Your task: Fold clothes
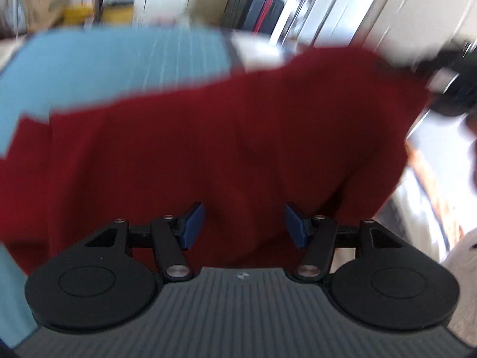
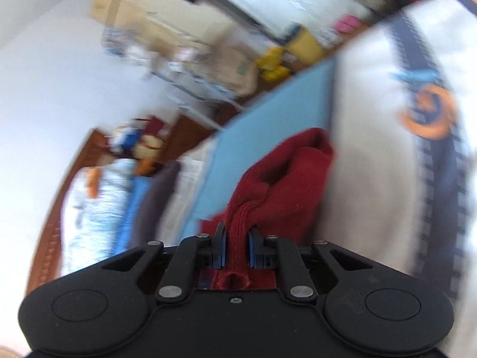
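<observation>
Nearest the left wrist cam, the black left gripper (image 1: 244, 226) has its blue-padded fingers (image 1: 193, 226) spread wide w/ nothing between them. Right behind the gap, the dark red knit garment (image 1: 223, 137) fills most of the view, spread broad across the frame; whether the pads touch the cloth can't be told through the blur. Beyond its upper edge lies a light blue flat sheet or mat (image 1: 119, 59), showing at upper left and again along the left border. At far right, a dark blurred shape (image 1: 456, 89) sits at the garment's corner, approx where the cloth ends; too smeared to name. Background is white panels and yellow blobs, all motion-blurred.

In the right wrist cam, the black right gripper (image 2: 237, 249) has its fingers (image 2: 220, 247) pressed onto a ribbed edge of the same red garment (image 2: 286, 179), pinching it; a bunched fold rises just past the tips and a bit of fabric sits behind the pads, near the gripper body. Past the bunch, the light blue sheet (image 2: 268, 125) runs diagonally. To the right, a white cloth w/ a dark blue patterned stripe and orange mark (image 2: 429, 113) lies beside the red fabric. Further back: clutter, cardboard-coloured boxes, yellow items, a brown wooden frame at left, all blurred.
</observation>
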